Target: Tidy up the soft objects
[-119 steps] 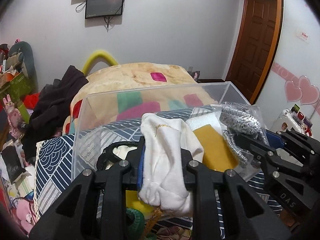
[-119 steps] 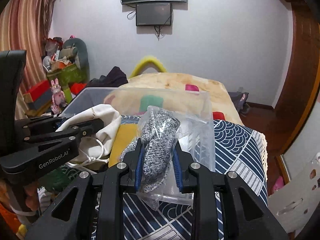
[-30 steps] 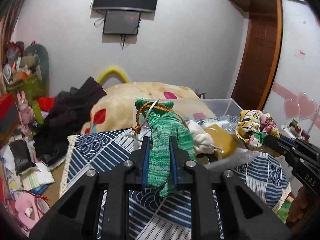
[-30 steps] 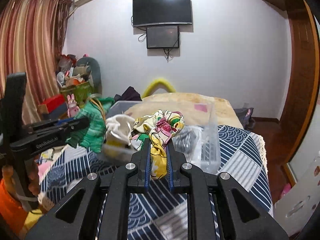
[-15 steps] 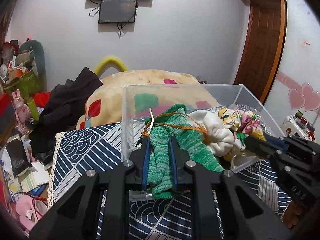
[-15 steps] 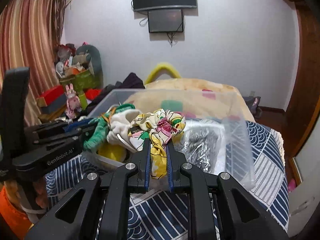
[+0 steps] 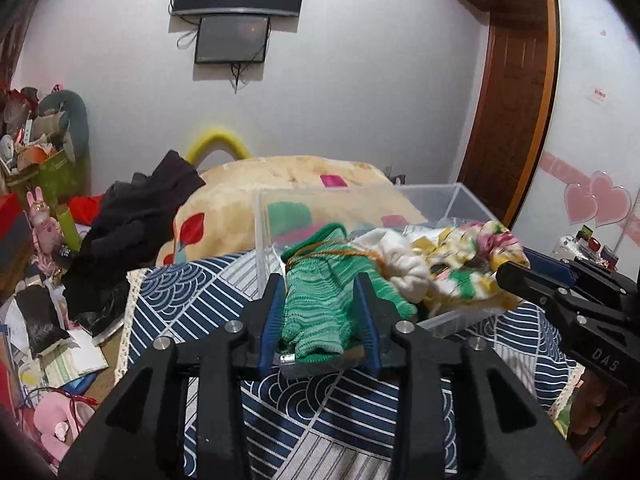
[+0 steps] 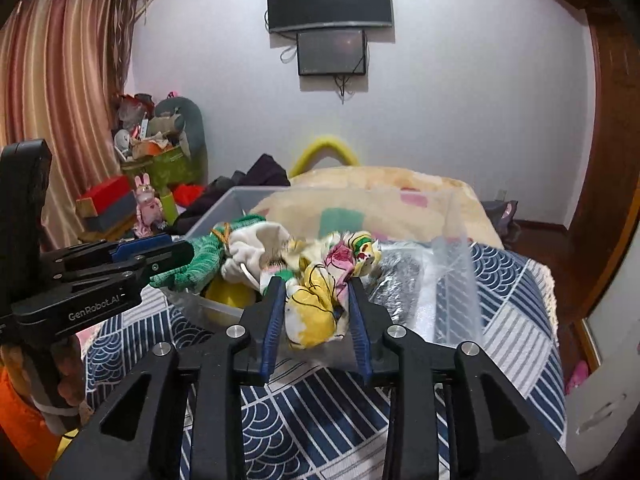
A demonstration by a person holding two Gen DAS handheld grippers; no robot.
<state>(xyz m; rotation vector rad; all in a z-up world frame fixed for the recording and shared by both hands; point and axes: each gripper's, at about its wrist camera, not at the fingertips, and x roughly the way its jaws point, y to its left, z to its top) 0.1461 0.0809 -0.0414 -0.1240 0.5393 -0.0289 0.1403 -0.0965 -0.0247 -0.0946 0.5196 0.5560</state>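
Observation:
A clear plastic bin point(image 7: 472, 196) point(image 8: 456, 248) stands on the blue patterned bedspread point(image 7: 192, 300). My left gripper point(image 7: 320, 320) is open, its jaws apart around a green knitted piece point(image 7: 320, 300) that lies over the bin's near rim. My right gripper point(image 8: 316, 316) is open too, its jaws spread around a yellow floral cloth point(image 8: 320, 300) at the bin's front edge. A white cloth point(image 7: 404, 264) point(image 8: 256, 248), a yellow item point(image 8: 228, 292) and a grey knit in a bag point(image 8: 400, 280) lie in the bin.
A beige blanket point(image 7: 280, 184) and dark clothes point(image 7: 132, 220) lie behind the bin. Clutter and a pink toy point(image 7: 48, 428) cover the floor at the left. A wooden door point(image 7: 512, 120) is at the right. Screens point(image 8: 328, 24) hang on the far wall.
Both grippers have opened: the green knit and the floral cloth were pinched half a second ago and now rest on the bin. Both grippers have drawn back slightly.

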